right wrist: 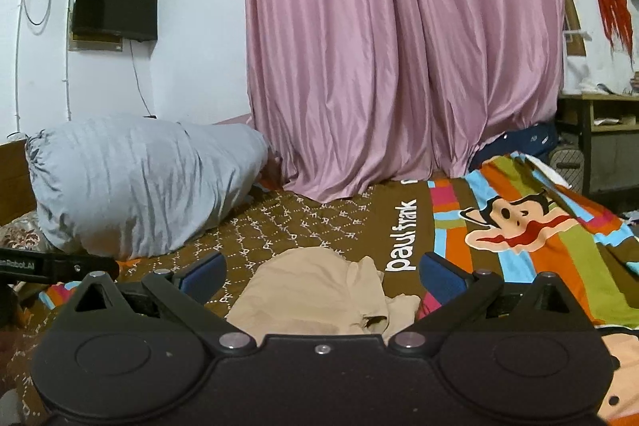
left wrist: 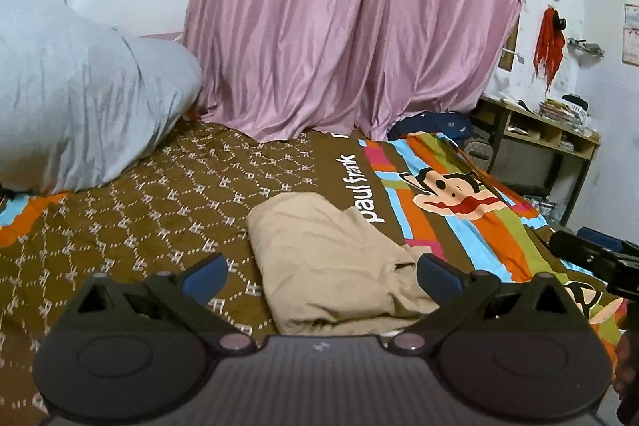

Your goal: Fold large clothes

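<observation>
A beige garment (left wrist: 331,262) lies folded into a compact bundle on the brown patterned bedspread (left wrist: 139,210). It also shows in the right wrist view (right wrist: 319,294), just ahead of the fingers. My left gripper (left wrist: 321,274) is open and empty, hovering over the near part of the garment. My right gripper (right wrist: 321,274) is open and empty above the garment's near edge. The right gripper's body shows at the right edge of the left wrist view (left wrist: 595,258). The left gripper's body shows at the left edge of the right wrist view (right wrist: 60,266).
A grey bundled duvet (left wrist: 80,106) lies at the bed's far left. A pink curtain (left wrist: 351,18) hangs behind the bed. A dark blue bag (left wrist: 435,124) sits at the far edge. A wooden shelf (left wrist: 543,134) stands at the right.
</observation>
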`<state>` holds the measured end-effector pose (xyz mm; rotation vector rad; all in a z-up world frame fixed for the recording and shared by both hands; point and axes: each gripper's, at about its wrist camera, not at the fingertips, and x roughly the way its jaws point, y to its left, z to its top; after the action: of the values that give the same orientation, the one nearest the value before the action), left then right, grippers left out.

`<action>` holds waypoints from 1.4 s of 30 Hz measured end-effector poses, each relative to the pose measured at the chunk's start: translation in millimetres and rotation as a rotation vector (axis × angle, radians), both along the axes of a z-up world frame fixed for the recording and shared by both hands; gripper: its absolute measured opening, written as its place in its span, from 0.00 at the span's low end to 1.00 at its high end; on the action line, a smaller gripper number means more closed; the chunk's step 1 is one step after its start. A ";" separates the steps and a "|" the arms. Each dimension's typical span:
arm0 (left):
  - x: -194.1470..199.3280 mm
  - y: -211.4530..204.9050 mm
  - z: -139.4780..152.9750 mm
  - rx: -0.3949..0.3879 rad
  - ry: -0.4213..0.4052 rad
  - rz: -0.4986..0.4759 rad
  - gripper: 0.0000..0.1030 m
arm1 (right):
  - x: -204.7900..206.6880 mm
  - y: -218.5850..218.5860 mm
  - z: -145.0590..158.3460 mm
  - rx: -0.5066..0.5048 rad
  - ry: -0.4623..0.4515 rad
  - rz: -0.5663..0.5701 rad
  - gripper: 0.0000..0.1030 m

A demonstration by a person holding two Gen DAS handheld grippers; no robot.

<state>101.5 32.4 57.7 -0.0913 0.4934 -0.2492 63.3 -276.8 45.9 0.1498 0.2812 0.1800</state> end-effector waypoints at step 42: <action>-64.1 4.8 -59.3 0.091 0.066 0.068 0.99 | -80.5 17.2 -54.2 -0.011 0.157 -0.089 0.99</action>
<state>37.4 37.1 -1.7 -0.0273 0.5657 -0.1571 -17.2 -259.7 -8.4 0.1657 0.4305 0.0780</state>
